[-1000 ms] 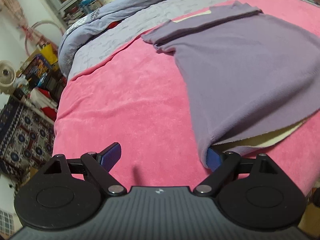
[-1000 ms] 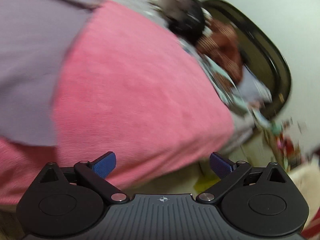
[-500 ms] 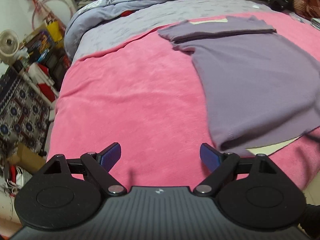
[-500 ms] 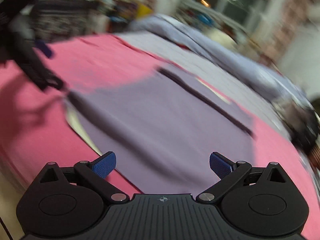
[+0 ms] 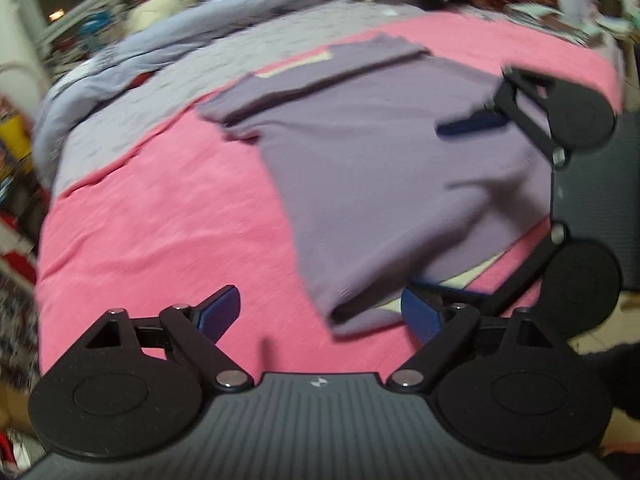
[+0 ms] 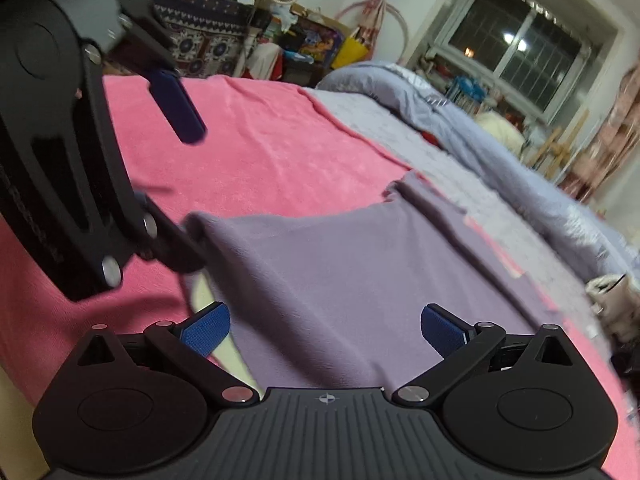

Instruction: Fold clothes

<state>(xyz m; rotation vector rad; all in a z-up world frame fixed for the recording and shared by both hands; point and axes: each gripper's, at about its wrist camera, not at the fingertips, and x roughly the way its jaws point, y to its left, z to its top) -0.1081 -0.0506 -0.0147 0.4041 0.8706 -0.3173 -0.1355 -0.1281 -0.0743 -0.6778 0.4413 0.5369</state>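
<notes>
The purple garment (image 5: 384,184) lies flat on the pink blanket (image 5: 168,220) that covers the bed, with a sleeve folded across its far end and a pale inner layer showing at its near hem.

Left gripper (image 5: 320,312): jaws spread wide, nothing clamped. The near corner of the garment's hem lies between the two blue pads — closer to the right-hand pad, with no pad pressing on the cloth. The gripper points down at the blanket just before that corner.

Right gripper (image 6: 325,330): jaws likewise spread wide, nothing gripped. In the right wrist view the garment (image 6: 360,280) fills the gap between its pads and runs away from it toward the grey quilt (image 6: 500,152); whether the pads touch the cloth cannot be told. In the left wrist view this gripper (image 5: 452,208) enters from the right edge, turned on its side over the garment's right portion.

The two grippers stand near each other at the garment's near hem.
</notes>
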